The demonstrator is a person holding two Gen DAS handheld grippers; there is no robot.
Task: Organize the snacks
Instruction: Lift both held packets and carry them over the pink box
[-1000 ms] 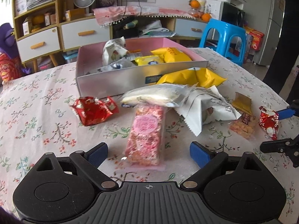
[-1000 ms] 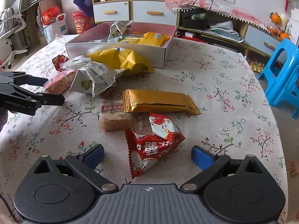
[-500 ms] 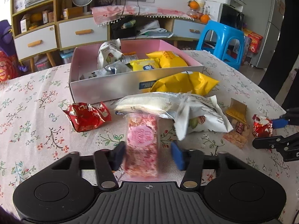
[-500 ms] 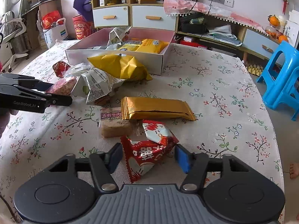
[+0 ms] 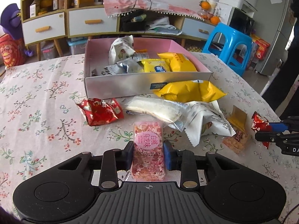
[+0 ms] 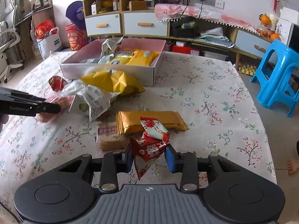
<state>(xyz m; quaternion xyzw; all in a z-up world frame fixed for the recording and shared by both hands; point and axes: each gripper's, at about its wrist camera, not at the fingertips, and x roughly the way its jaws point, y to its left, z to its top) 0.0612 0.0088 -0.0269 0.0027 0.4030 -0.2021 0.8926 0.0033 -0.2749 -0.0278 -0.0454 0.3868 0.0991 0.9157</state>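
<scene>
Both pairs of fingers are closing, left gripper [image 5: 149, 155] squeezing the pink snack bar [image 5: 149, 153], right gripper [image 6: 149, 156] nipping the red packet [image 6: 150, 145], while several snacks sit in the pink box [image 5: 130, 85] and more still litter the tablecloth [image 5: 37, 112].

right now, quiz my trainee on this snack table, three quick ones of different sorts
1. True or false: the box already holds yellow packets.
2. What does the left gripper have between its jaws? A) gold bar B) pink bar C) yellow bag
3. Fill in: the right gripper is closing on a ____ packet.

Key:
1. True.
2. B, the pink bar; the jaws are closing, pads against its sides.
3. Red: the red packet, in front of the gold bar.
</scene>
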